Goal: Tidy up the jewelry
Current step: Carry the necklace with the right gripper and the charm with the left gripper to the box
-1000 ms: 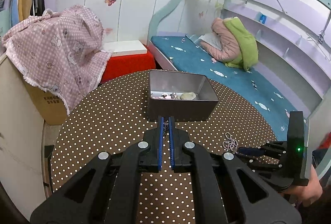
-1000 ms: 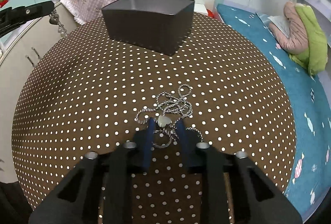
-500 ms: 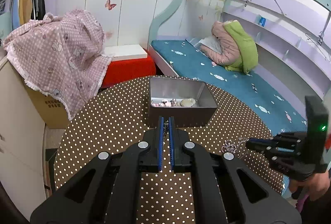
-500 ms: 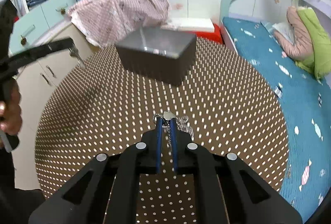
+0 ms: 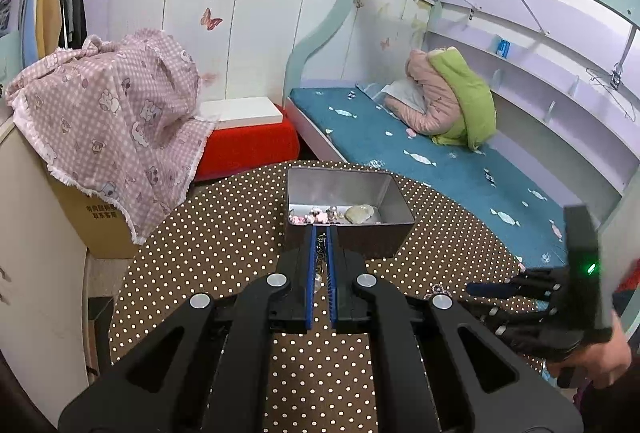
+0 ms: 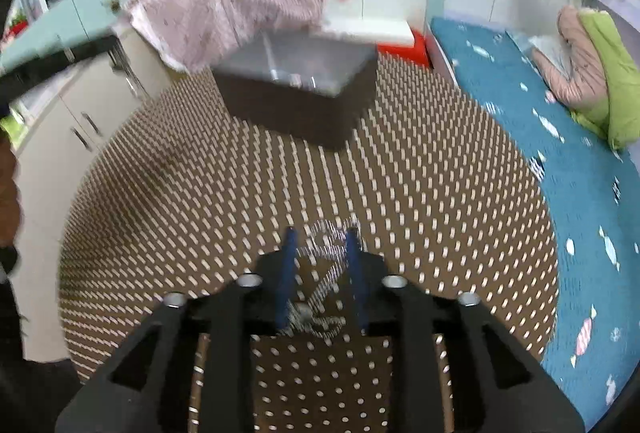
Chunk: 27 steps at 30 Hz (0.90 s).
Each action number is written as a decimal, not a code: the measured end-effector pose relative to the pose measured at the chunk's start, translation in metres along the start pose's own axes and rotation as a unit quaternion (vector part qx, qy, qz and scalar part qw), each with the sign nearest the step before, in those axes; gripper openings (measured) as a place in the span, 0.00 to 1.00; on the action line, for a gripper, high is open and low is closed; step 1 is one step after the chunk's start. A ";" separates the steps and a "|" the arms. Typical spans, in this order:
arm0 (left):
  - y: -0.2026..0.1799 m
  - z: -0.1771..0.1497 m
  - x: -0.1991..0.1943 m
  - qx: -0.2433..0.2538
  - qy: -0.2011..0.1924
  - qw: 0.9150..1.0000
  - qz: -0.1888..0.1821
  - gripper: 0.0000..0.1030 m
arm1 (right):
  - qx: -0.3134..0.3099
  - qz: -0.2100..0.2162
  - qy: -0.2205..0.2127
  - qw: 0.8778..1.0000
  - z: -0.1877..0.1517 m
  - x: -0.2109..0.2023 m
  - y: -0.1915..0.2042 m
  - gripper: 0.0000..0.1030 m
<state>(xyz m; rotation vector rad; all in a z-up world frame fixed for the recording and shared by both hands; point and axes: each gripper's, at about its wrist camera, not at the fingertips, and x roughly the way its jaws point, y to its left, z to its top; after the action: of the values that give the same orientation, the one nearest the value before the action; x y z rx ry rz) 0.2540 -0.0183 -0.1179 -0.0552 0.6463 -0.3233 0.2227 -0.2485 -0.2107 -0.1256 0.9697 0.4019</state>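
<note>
A dark metal box point(image 5: 348, 209) stands on the round brown polka-dot table point(image 5: 224, 241) and holds several jewelry pieces point(image 5: 320, 213). My left gripper point(image 5: 320, 231) is shut on a beaded chain point(image 5: 319, 257) that hangs between its blue fingers, just in front of the box's near wall. In the right wrist view, which is motion-blurred, my right gripper point(image 6: 319, 235) stands open over a silver chain necklace point(image 6: 320, 273) on the table, with the box point(image 6: 296, 89) farther ahead. The right gripper also shows at the right of the left wrist view point(image 5: 476, 289).
A pink checked cloth point(image 5: 108, 121) drapes over a cardboard box and cabinet to the left. A red stool with a white top point(image 5: 248, 137) and a blue-covered bed point(image 5: 432, 161) lie beyond the table. The table edge curves close on the right.
My right gripper was shut on the silver necklace half a second ago and now stands open with the necklace lying between its fingers. My left gripper rose and moved closer to the box.
</note>
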 end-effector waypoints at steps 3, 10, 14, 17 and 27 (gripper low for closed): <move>0.000 -0.003 0.003 0.000 0.004 1.000 0.001 0.05 | 0.001 0.011 0.003 1.000 -0.011 0.000 0.001 0.47; 0.000 -0.009 0.009 0.000 0.011 1.000 -0.002 0.05 | -0.041 0.001 0.023 0.999 -0.030 0.008 0.019 0.22; -0.002 -0.010 0.008 0.001 0.011 1.000 -0.004 0.05 | -0.042 0.008 0.021 0.999 -0.032 0.004 0.022 0.08; -0.003 -0.010 0.008 0.001 0.010 1.000 -0.003 0.05 | -0.034 0.022 0.004 0.999 -0.029 -0.006 0.022 0.08; -0.002 0.009 -0.006 0.006 -0.014 1.000 -0.002 0.05 | -0.028 0.048 -0.082 0.995 0.019 -0.065 0.014 0.08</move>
<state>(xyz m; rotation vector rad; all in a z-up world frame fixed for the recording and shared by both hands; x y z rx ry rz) 0.2549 -0.0186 -0.1067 -0.0489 0.6160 -0.3293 0.1999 -0.2484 -0.1458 -0.0946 0.8040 0.5192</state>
